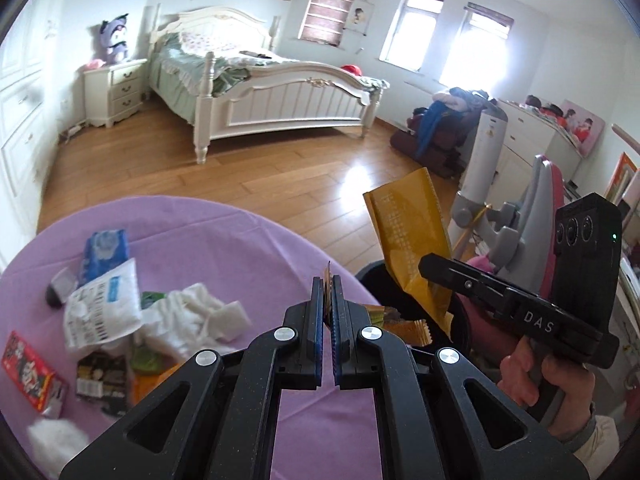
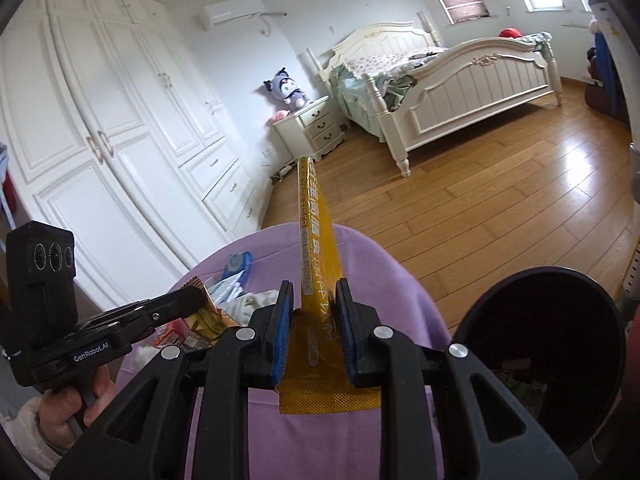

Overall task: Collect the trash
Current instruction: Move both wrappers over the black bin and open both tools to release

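My left gripper is shut on a thin gold-brown wrapper, seen edge-on between the blue pads. In the right wrist view the same gripper shows at the left, held by a hand, with the wrapper in it. My right gripper is shut on a long yellow drink pouch that sticks up and forward. From the left wrist view that pouch hangs over the black bin, held by the right gripper. The bin stands at the table's right edge.
More trash lies on the purple tablecloth: crumpled white tissue, a white barcoded bag, a blue tissue pack, a red box. Beyond are wood floor, a white bed and a wardrobe.
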Tool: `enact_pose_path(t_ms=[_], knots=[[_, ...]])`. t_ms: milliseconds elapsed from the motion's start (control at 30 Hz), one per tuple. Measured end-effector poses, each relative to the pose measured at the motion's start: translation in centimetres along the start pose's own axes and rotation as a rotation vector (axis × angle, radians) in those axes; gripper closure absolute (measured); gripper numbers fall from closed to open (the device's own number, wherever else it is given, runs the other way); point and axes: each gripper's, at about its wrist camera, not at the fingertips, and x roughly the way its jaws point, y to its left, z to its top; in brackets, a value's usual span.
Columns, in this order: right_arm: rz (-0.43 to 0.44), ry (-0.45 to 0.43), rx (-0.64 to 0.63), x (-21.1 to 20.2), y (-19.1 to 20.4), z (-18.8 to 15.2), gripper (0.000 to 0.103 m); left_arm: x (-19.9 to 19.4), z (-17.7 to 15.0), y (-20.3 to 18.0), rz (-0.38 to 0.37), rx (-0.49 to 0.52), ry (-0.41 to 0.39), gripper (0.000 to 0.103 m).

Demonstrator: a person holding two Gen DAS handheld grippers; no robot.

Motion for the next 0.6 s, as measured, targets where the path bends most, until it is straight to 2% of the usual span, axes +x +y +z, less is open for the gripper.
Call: enact_pose_path(t_ms=[300,600], knots=[[-0.117,-0.031,0.101,-0.7,-7.4,0.1,0.081,8.8,2.3,-6.1,-0.063,0.077,0.054,0.098],[-0.213,0.026,0.213,0.9,-13.8,-2.1,0.081,16.9,2.3,-9.6,-0.075,0.120,0.157,0.098]])
